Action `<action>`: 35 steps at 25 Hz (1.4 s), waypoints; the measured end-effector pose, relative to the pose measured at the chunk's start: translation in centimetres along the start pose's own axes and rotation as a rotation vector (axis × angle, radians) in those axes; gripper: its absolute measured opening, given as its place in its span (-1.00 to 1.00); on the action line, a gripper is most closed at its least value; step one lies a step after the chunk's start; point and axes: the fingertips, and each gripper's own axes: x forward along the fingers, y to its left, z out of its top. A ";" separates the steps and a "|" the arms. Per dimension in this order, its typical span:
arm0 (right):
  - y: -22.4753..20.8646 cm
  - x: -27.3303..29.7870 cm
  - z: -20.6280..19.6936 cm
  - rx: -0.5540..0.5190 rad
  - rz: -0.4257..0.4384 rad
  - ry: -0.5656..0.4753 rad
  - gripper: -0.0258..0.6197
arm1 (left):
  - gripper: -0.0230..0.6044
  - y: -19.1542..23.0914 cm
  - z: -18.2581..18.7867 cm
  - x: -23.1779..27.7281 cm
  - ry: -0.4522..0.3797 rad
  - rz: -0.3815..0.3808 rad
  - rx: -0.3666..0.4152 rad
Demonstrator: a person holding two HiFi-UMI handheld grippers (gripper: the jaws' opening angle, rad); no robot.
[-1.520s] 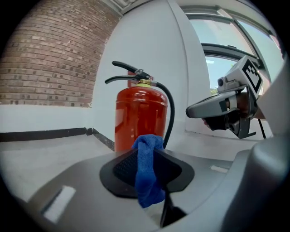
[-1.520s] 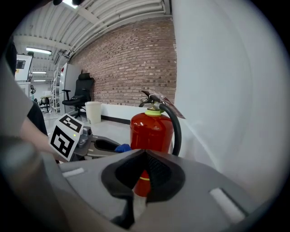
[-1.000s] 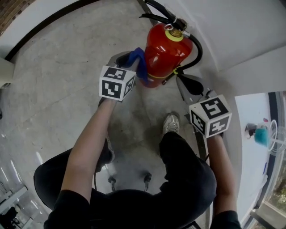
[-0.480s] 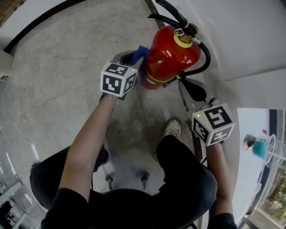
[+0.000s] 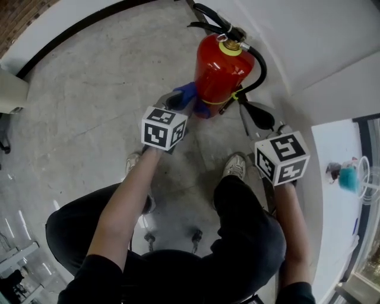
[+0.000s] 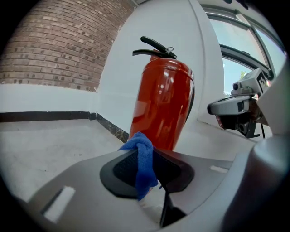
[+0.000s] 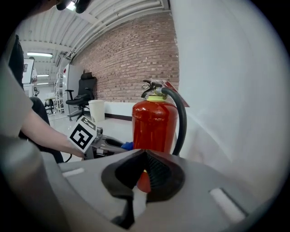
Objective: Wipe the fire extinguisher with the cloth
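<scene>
Grey concrete floor [image 5: 77,119] runs up to a white wall [image 5: 320,35]; the red fire extinguisher [image 5: 221,71] stands upright at the foot of that wall. Just left of the extinguisher's lower body sits the left gripper [image 5: 178,100], jaws clamped on a blue cloth [image 5: 189,92], with a fold bunched out past the tips toward the red shell. I judge it is held this way so fabric, not jaw, meets the paint. Whether the cloth actually touches the cylinder can't be told; it is very close. Low on the extinguisher's right, near its base, the right gripper [image 5: 259,116] has its jaws closed on nothing, probably standing by to steady it. The cylinder is glossy red with bright reflections, no grime visible; yellow collar [image 5: 231,47] at the neck, black levers [image 5: 211,18] above, black hose [image 5: 259,65] looping down its right side.
</scene>
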 end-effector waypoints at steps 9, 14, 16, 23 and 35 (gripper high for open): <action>-0.4 -2.9 -1.7 0.068 -0.046 -0.041 -0.91 | -0.65 -7.0 -0.9 0.7 0.006 -0.057 -0.010; -0.5 -4.8 -2.8 0.070 -0.060 -0.027 -0.91 | -0.65 -10.1 -0.9 3.2 0.004 -0.068 -0.039; -0.9 -5.5 -3.2 0.070 -0.070 -0.019 -0.91 | -0.65 -11.2 -0.4 4.6 0.000 -0.084 -0.035; -1.7 -6.5 -4.4 0.071 -0.084 0.001 -0.91 | -0.65 -12.9 0.3 8.5 -0.015 -0.078 0.028; -1.4 -3.2 -6.1 0.044 -0.047 0.066 -0.91 | -0.65 -9.6 -3.9 5.8 0.047 -0.019 0.036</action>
